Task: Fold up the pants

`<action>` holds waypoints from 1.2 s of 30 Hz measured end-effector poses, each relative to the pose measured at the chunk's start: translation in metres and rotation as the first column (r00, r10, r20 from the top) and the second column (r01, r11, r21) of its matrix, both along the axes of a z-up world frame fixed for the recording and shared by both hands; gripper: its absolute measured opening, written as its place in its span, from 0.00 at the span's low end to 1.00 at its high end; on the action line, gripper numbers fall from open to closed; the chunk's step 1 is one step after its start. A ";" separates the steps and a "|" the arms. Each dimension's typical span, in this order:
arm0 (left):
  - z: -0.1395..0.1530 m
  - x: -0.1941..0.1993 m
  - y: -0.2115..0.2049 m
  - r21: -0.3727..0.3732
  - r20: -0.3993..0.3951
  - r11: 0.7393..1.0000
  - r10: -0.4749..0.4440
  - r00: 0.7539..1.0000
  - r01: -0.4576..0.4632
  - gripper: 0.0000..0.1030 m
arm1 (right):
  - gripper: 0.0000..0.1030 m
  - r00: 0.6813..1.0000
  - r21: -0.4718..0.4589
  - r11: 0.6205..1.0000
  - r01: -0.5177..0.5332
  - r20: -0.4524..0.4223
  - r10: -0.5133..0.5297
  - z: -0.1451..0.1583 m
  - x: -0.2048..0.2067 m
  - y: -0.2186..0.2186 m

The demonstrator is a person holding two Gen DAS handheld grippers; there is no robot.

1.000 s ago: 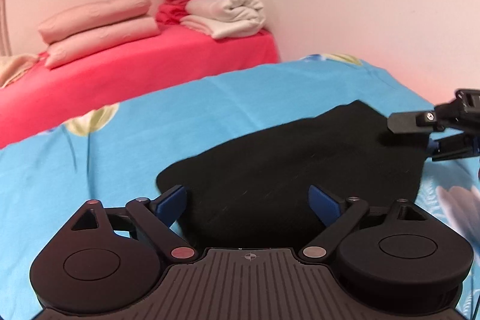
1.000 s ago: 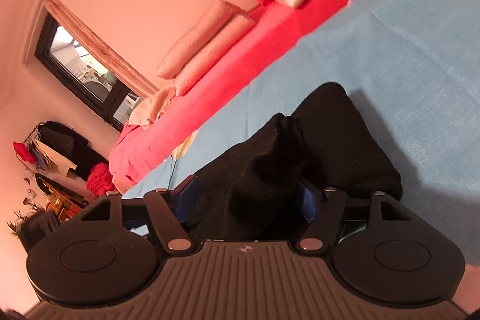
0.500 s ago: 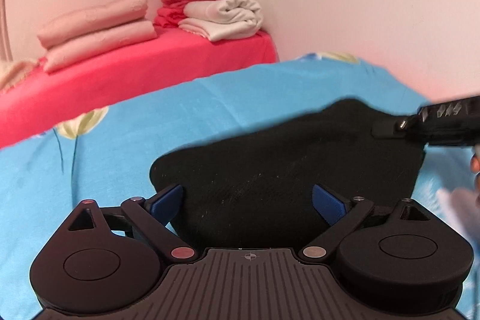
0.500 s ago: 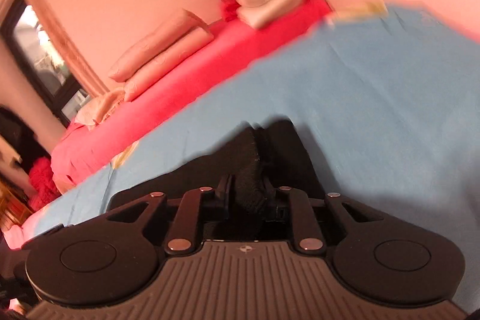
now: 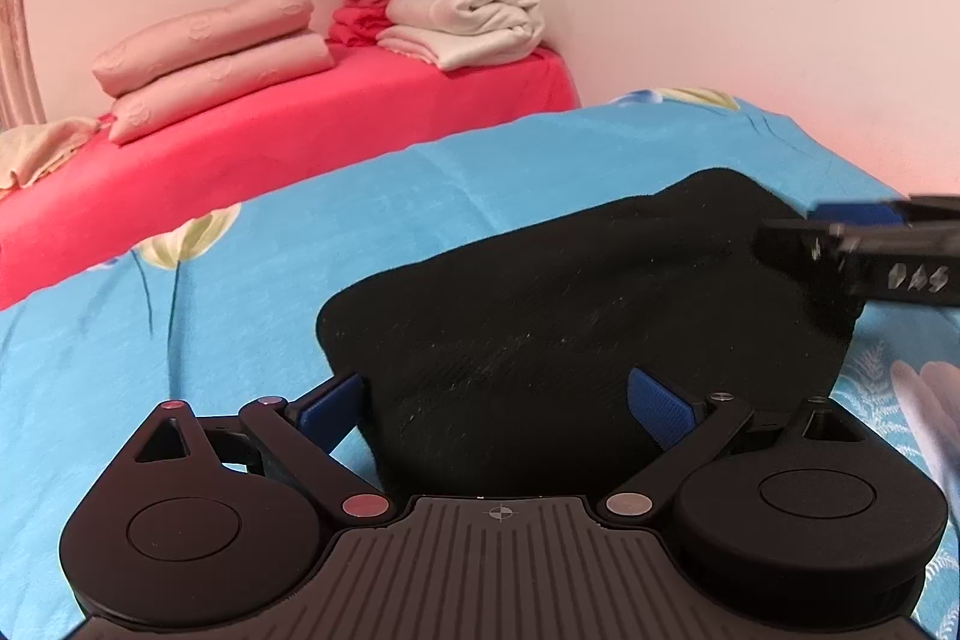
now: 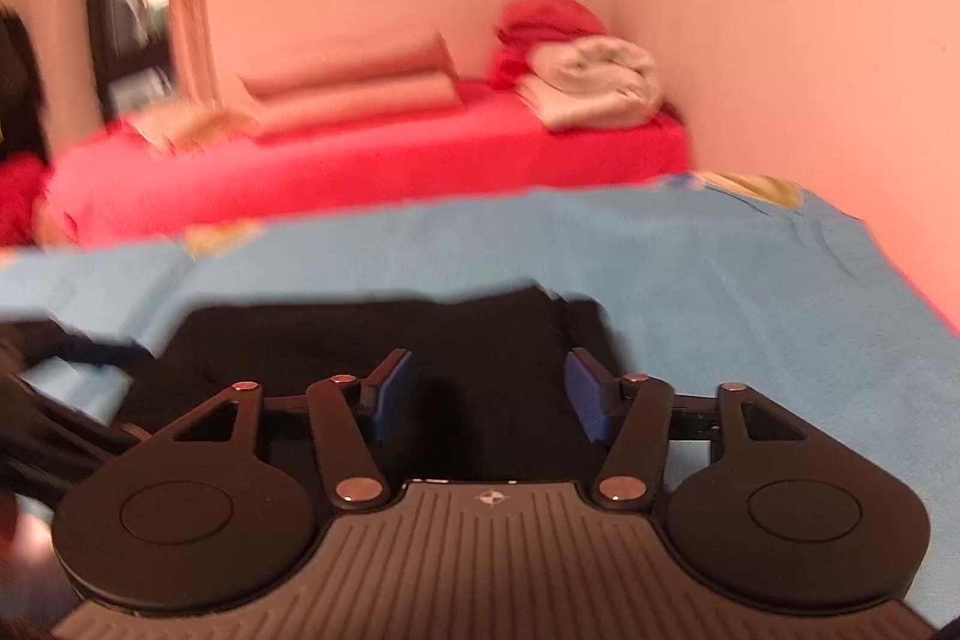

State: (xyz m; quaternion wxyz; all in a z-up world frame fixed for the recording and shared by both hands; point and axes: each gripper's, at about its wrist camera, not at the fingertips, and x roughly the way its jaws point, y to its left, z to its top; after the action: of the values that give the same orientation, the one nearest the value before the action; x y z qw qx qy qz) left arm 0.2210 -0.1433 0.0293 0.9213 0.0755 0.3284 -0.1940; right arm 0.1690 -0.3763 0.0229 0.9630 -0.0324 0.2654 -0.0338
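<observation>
Pants [image 5: 576,334] folded flat on bed [image 5: 252,316]. Left tool [image 5: 498,403] wide apart, holds nothing. Right tool [image 6: 489,394] opening, no cloth pinched. Next, probably: smooth or fold once more.

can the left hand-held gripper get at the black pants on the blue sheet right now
Probably yes. The left hand-held gripper is open, with the folded black fabric pants lying flat on the blue floral bedsheet directly ahead of it; nothing lies between.
</observation>
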 end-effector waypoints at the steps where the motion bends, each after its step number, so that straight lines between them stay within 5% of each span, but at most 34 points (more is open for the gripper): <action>1: 0.001 -0.001 0.002 -0.002 -0.005 1.000 0.001 1.000 -0.001 1.00 | 0.76 0.999 -0.017 0.999 0.037 -0.011 -0.037 -0.005 -0.002 -0.004; 6: 0.004 -0.008 0.016 -0.008 -0.029 1.000 0.009 1.000 -0.009 1.00 | 0.84 0.995 0.173 0.981 0.082 -0.074 -0.070 -0.005 -0.011 -0.040; 10: 0.010 -0.014 0.029 -0.024 -0.058 0.999 0.028 0.998 -0.029 1.00 | 0.88 0.990 0.238 0.966 0.100 -0.118 -0.073 -0.003 -0.011 -0.050; 18: 0.018 -0.031 0.027 0.066 -0.004 0.998 0.025 1.000 -0.025 1.00 | 0.90 0.977 0.406 0.902 0.147 -0.200 -0.070 -0.009 -0.014 -0.070; 25: 0.026 -0.034 0.033 0.083 -0.016 0.996 0.035 0.999 -0.033 1.00 | 0.91 0.976 0.378 0.916 0.133 -0.208 -0.056 0.001 -0.018 -0.067; 29: 0.028 -0.019 0.056 -0.073 -0.143 0.997 0.025 0.989 -0.036 1.00 | 0.95 0.985 0.350 0.932 0.097 -0.171 -0.038 0.014 -0.019 -0.067; 32: 0.014 0.003 0.082 -0.241 -0.275 0.966 0.027 0.961 -0.096 1.00 | 0.96 0.985 0.363 0.928 0.083 -0.171 -0.021 0.017 -0.010 -0.071; 36: -0.013 0.028 0.096 -0.364 -0.396 0.917 0.004 0.918 -0.161 1.00 | 0.96 0.973 0.401 0.911 0.099 -0.232 -0.004 0.006 0.011 -0.078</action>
State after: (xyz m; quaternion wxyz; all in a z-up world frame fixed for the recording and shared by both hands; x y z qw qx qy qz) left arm 0.2485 -0.0472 0.0167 0.8420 -0.1630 0.4618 -0.2263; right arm 0.1804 -0.4545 0.0291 0.9105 0.1735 0.3753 0.0010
